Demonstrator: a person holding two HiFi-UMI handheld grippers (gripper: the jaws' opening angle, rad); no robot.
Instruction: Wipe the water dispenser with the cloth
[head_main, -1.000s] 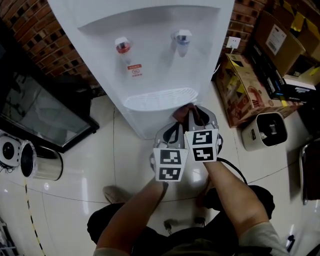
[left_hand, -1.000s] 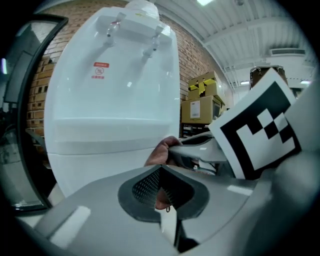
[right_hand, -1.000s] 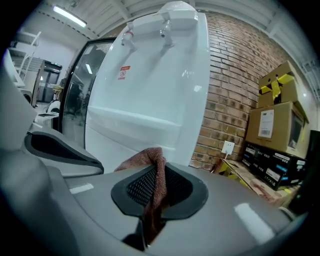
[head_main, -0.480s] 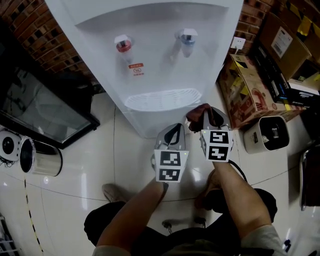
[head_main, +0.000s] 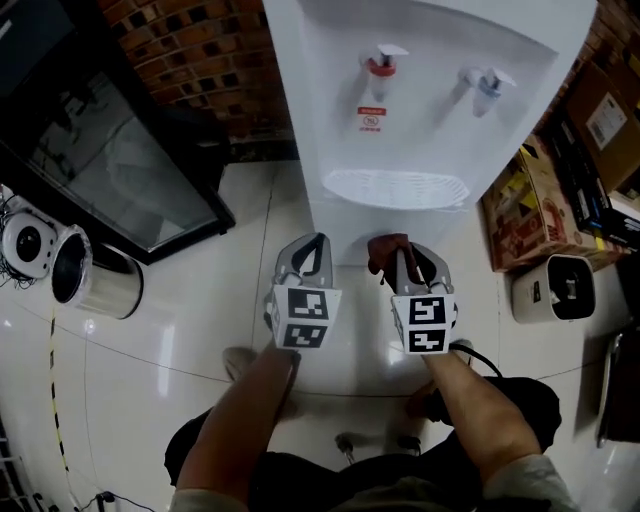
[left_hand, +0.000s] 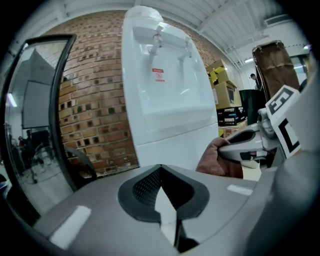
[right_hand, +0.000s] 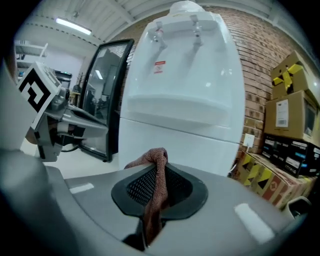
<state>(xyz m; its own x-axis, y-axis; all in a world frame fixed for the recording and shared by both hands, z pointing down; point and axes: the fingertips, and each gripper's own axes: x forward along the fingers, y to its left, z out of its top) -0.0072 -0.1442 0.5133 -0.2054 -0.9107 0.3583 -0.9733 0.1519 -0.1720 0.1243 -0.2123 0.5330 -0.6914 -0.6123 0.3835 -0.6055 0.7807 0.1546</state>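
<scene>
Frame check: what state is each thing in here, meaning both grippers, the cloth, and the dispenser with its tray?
Left gripper: jaws shut, nothing between them.
Right gripper: jaws shut on the cloth.
Cloth: bunched, pinched in the right jaws, not touching the dispenser.
Water dispenser: upright.
Drip tray: nothing on it.

The left gripper (left_hand: 160, 170), jaws together, faces the water dispenser (left_hand: 167, 90); beside it the right gripper (left_hand: 226, 148) holds the cloth (left_hand: 214, 161).

Left: steel bin (head_main: 95, 282); behind: brick wall (head_main: 190, 50); right: cardboard boxes (head_main: 520, 215).
</scene>
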